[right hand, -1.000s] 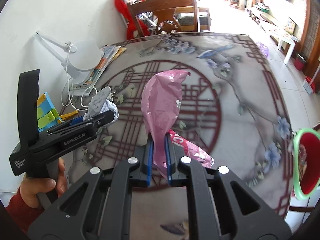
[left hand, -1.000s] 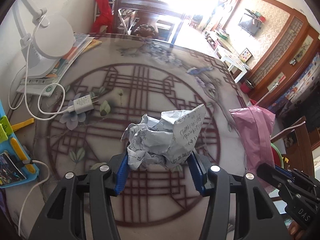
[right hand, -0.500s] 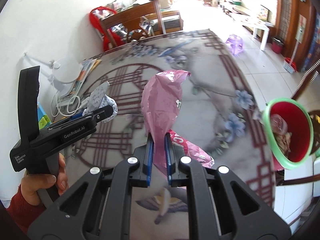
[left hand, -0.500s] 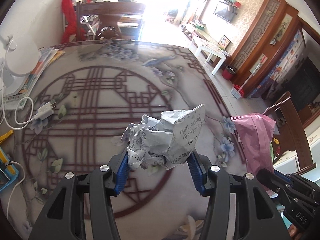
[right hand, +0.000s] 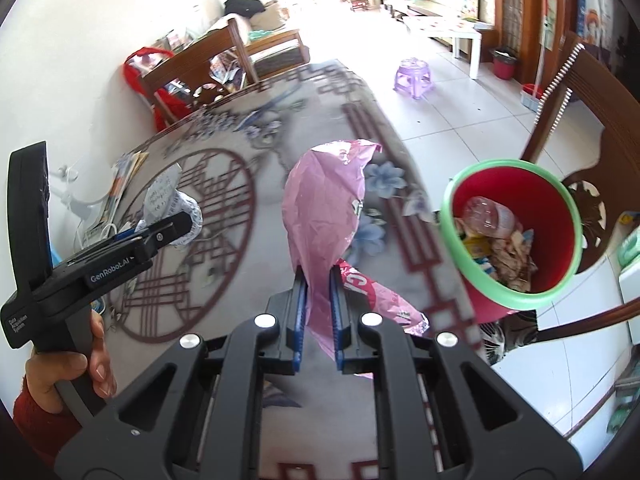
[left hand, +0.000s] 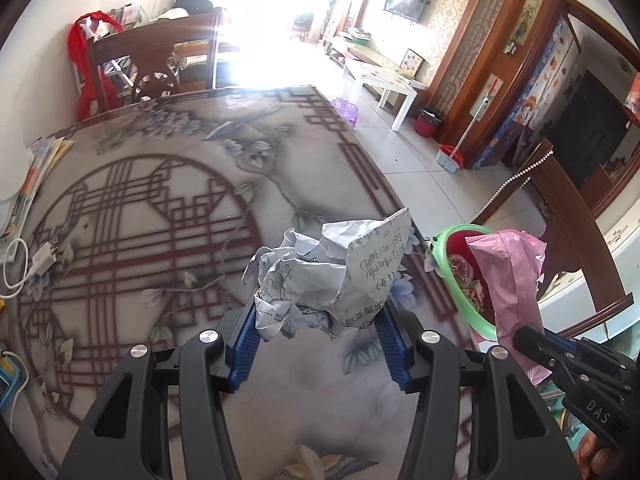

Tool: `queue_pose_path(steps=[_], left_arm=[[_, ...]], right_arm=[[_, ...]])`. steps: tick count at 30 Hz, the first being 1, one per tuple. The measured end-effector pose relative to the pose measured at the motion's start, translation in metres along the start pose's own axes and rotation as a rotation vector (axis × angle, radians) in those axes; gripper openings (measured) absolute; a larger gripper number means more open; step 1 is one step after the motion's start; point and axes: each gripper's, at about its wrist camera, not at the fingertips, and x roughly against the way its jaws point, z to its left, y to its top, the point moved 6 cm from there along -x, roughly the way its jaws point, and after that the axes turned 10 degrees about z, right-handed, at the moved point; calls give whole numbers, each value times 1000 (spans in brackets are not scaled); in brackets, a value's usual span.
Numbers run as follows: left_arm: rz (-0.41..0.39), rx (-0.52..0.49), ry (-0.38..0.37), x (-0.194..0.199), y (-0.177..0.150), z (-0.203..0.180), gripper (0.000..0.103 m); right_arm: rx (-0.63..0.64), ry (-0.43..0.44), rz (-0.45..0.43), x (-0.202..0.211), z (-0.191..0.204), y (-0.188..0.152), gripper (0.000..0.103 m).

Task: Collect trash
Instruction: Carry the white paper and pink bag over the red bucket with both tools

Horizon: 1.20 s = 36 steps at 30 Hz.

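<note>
My left gripper (left hand: 316, 320) is shut on a crumpled paper ball (left hand: 328, 276) with handwriting, held above the patterned table (left hand: 140, 220). The paper ball also shows in the right wrist view (right hand: 172, 208). My right gripper (right hand: 318, 292) is shut on a pink plastic wrapper (right hand: 324, 216), which also shows in the left wrist view (left hand: 512, 280). A red bin with a green rim (right hand: 512, 300) stands off the table's right edge, to the right of both grippers, and holds a plastic bottle and scraps. It also shows in the left wrist view (left hand: 460, 296), partly hidden by the wrapper.
A white charger and cable (left hand: 40, 260) and a stack of books (left hand: 32, 176) lie at the table's left. Wooden chairs stand beyond the far edge (left hand: 156, 60) and beside the bin (right hand: 568, 92). A purple stool (right hand: 414, 78) is on the tiled floor.
Both grippers have swung right toward the table's right edge, each still holding its trash. The red bin has come closer and further into view.
</note>
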Motion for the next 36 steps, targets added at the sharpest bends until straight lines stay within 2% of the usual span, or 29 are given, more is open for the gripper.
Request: queue_pose_path(steps=[21,30,36], left_arm=[[43,-149,-18,-36,15,-126,50],[65,-203,-22,-49,18,-159,50],[80,-217,-16,-58,23,-169,50]], right_arm=[[-117,-17,-17,23,-118,4,12],[-190,-30,-22,25,-162,1,12],[-225,-40,-19,22,-185,4,12]])
